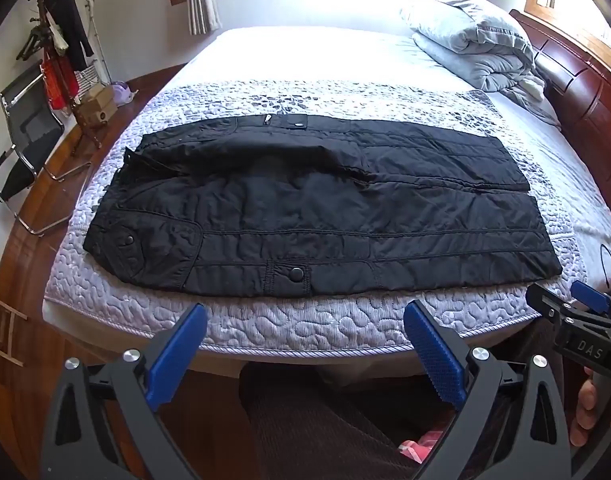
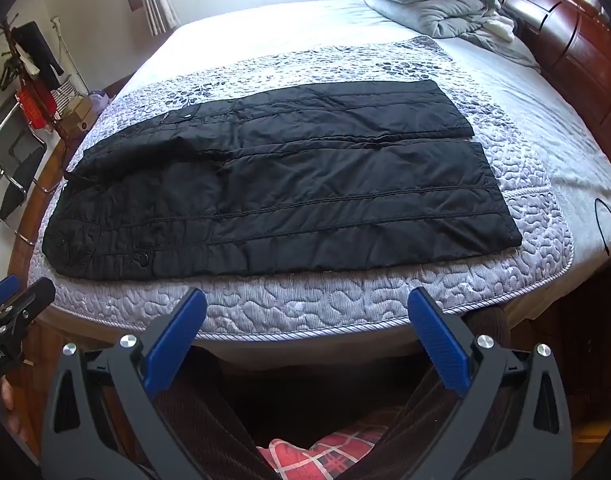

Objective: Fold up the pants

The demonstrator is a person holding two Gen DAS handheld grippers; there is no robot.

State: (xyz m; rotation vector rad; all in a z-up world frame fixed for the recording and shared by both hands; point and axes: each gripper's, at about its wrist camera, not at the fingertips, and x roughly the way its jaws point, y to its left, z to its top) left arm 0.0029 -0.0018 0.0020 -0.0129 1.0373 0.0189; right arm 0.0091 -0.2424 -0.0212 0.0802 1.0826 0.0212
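Note:
Black quilted pants [image 1: 317, 208] lie flat across the quilted bed cover [image 1: 289, 324], waist to the left, both legs running right side by side. In the right wrist view the pants [image 2: 289, 196] show their leg hems at the right. My left gripper [image 1: 305, 314] hovers open over the near bed edge, short of the pants, nothing between its blue pads. My right gripper [image 2: 307, 300] is likewise open and empty before the cover's near edge. The right gripper [image 1: 561, 300] shows at the left wrist view's right side, and the left gripper [image 2: 13, 292] at the right wrist view's left edge.
A folded grey duvet [image 1: 473, 44] lies at the bed's far right by the wooden headboard [image 1: 585, 92]. A chair [image 1: 21, 148] and coat rack [image 1: 61, 56] stand on the floor to the left. A person's legs and red plaid slippers [image 2: 317, 456] are below the grippers.

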